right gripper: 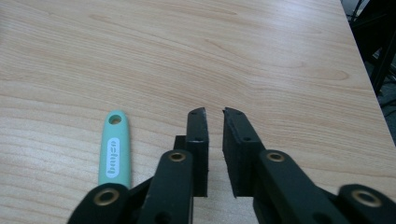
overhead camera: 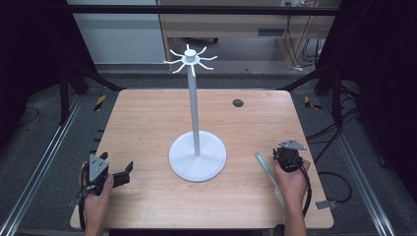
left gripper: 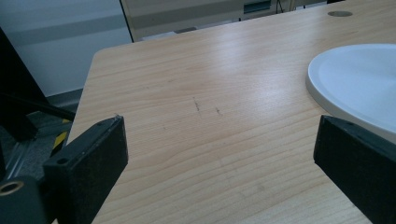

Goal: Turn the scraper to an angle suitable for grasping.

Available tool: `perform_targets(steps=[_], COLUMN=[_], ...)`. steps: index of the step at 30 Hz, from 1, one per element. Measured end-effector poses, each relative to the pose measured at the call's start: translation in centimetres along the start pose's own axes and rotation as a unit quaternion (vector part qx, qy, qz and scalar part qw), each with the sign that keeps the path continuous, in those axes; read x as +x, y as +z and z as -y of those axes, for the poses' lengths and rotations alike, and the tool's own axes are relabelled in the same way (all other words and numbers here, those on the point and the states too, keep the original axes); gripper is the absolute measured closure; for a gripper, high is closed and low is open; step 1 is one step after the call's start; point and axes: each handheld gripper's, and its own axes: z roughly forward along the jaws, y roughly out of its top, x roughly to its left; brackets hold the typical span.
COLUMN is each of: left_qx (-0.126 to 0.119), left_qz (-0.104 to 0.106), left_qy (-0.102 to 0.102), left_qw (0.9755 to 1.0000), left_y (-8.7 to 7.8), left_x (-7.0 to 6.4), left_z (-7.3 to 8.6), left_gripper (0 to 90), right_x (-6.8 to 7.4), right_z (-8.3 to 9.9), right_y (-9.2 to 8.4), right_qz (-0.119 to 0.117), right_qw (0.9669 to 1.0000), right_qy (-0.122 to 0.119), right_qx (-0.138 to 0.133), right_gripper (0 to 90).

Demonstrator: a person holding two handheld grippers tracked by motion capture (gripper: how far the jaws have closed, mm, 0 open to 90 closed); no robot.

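mint handle lower end hidden behind tool

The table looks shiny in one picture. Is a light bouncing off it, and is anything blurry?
Left gripper view: a pale sheen of glare lies across the wooden table, and the near black jaws look soft. Right gripper view: the mint-green handle is sharp enough to show its white lettering. High view: even light on the table, dark at the sides.

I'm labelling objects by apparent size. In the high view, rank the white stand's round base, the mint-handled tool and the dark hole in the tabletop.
1. White stand's round base
2. Mint-handled tool, long but thin, partly hidden by the right hand
3. Dark hole, smallest
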Motion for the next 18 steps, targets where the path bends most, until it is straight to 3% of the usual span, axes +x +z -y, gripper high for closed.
perform_targets(steps=[7,9,18], left_qx=[0.002,0.002,0.005], left_qz=[0.003,0.004,0.004], left_qy=[0.010,0.009,0.010], left_qw=[0.9999,0.9999,0.9999], left_y=[0.1,0.1,0.1], left_x=[-0.3,-0.2,-0.2], left_z=[-0.1,-0.1,-0.1], left_gripper=[2.7,2.7,2.8], right_x=[0.5,0.5,1.9], right_z=[0.1,0.2,-0.1], right_y=[0.1,0.3,0.5], right_qz=[-0.029,-0.032,-0.062], right_qw=[0.9989,0.9989,0.9966], right_qy=[0.023,0.010,-0.006], right_qx=[0.028,0.031,0.053], right_gripper=[90.0,90.0,90.0])
